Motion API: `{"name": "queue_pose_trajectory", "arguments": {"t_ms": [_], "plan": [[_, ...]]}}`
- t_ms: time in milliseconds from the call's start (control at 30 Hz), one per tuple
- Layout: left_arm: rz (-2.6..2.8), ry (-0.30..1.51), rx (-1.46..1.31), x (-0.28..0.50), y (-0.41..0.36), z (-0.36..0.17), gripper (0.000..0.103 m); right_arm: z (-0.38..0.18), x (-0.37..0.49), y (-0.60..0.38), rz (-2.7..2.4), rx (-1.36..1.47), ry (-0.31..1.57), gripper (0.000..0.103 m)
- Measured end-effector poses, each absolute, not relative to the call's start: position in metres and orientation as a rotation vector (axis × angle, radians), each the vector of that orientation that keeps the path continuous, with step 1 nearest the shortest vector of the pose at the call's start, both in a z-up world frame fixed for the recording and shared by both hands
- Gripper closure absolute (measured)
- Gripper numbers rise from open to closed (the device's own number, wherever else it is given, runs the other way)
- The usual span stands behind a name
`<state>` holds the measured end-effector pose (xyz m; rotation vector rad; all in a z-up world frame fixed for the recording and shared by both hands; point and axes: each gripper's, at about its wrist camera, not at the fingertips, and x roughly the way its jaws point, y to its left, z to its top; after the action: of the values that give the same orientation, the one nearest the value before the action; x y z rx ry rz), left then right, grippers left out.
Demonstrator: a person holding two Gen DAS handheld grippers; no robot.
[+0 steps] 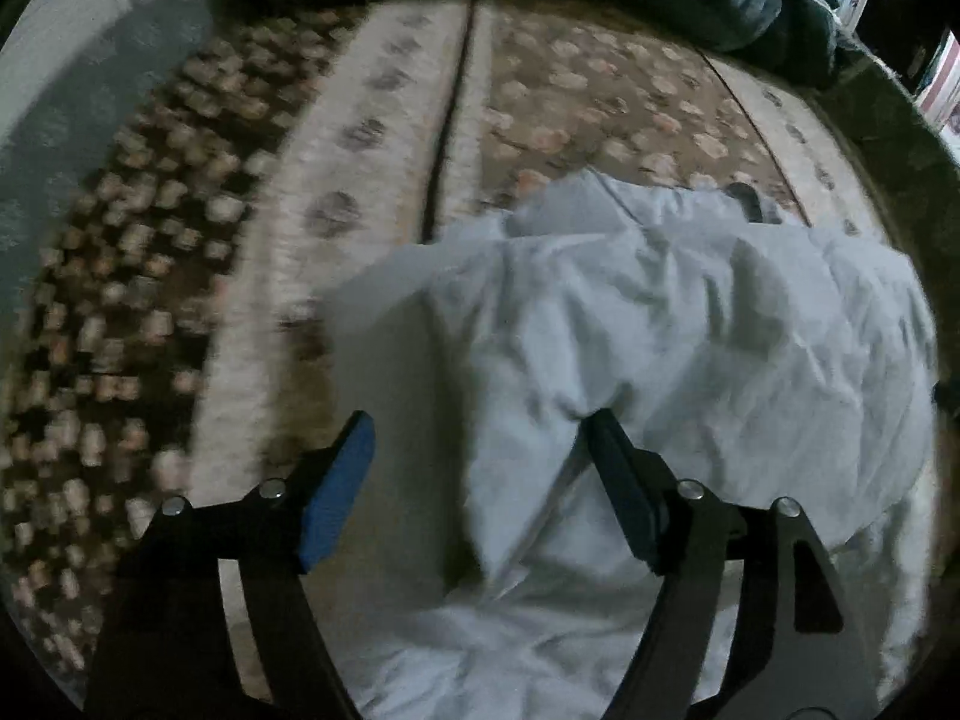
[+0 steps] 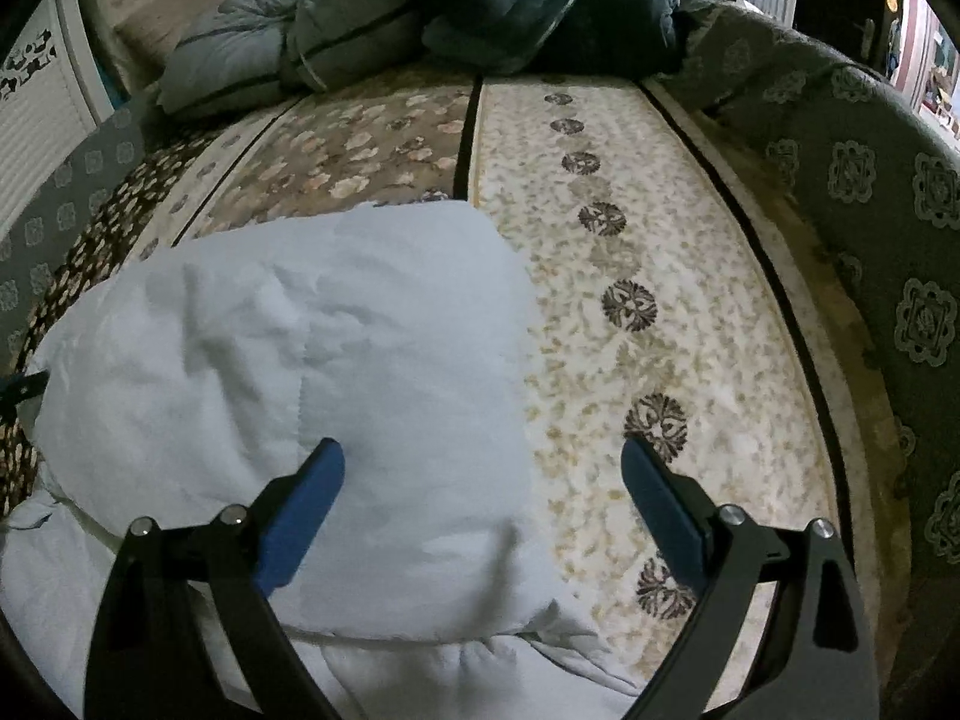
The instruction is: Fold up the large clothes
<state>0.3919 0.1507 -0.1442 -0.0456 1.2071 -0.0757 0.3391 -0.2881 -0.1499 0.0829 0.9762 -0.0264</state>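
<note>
Left wrist view: left gripper (image 1: pixel 480 438), jaws spread and empty, above the white garment's (image 1: pixel 690 312) wrinkled left edge on the blurred patterned rug (image 1: pixel 372 138). Right wrist view: right gripper (image 2: pixel 483 462), likewise released, over the garment's smooth folded right edge; dark quilted bedding (image 2: pixel 480 6) far behind.

Both views are dim, with a cool bluish cast. The left wrist view is smeared by motion blur, worst on the patterned rug (image 1: pixel 150 276) toward nine o'clock. The right wrist view is sharper. Fisheye bending curves the rug's stripes, and black corners ring each frame. Brightest patches sit near two o'clock.
</note>
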Motion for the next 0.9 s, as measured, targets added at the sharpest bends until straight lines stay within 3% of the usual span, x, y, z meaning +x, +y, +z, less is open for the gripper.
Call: {"name": "queue_pose_trajectory", "arguments": {"t_ms": [67, 167, 200, 267, 467, 700, 767, 867, 900], "plan": [[-0.100, 1.224, -0.046, 0.401, 0.144, -0.150, 0.036, -0.153, 0.336, -0.290, -0.023, 0.089, 0.986, 0.010], [-0.075, 1.208, 0.016, 0.409, 0.125, -0.152, 0.067, -0.158, 0.329, -0.293, -0.024, 0.115, 0.982, 0.010], [-0.063, 1.199, 0.020, 0.409, 0.122, -0.150, 0.083, -0.160, 0.327, -0.293, -0.024, 0.124, 0.984, 0.010], [-0.036, 1.173, 0.004, 0.405, 0.119, -0.142, 0.094, -0.163, 0.321, -0.294, -0.025, 0.138, 0.990, 0.010], [0.054, 1.061, 0.008, 0.372, 0.140, -0.108, 0.093, -0.164, 0.302, -0.287, -0.033, 0.059, 0.992, 0.010], [0.130, 1.137, 0.062, 0.327, 0.161, -0.143, 0.090, -0.166, 0.293, -0.262, 0.054, 0.046, 0.983, 0.010], [0.126, 1.111, 0.104, 0.327, 0.157, -0.150, 0.086, -0.173, 0.293, -0.256, 0.077, 0.063, 1.003, 0.010], [0.146, 1.082, 0.130, 0.325, 0.154, -0.142, 0.072, -0.179, 0.286, -0.253, 0.094, 0.110, 1.009, 0.010], [0.151, 1.062, 0.134, 0.323, 0.152, -0.135, 0.058, -0.180, 0.282, -0.253, 0.088, 0.108, 0.999, 0.010]]}}
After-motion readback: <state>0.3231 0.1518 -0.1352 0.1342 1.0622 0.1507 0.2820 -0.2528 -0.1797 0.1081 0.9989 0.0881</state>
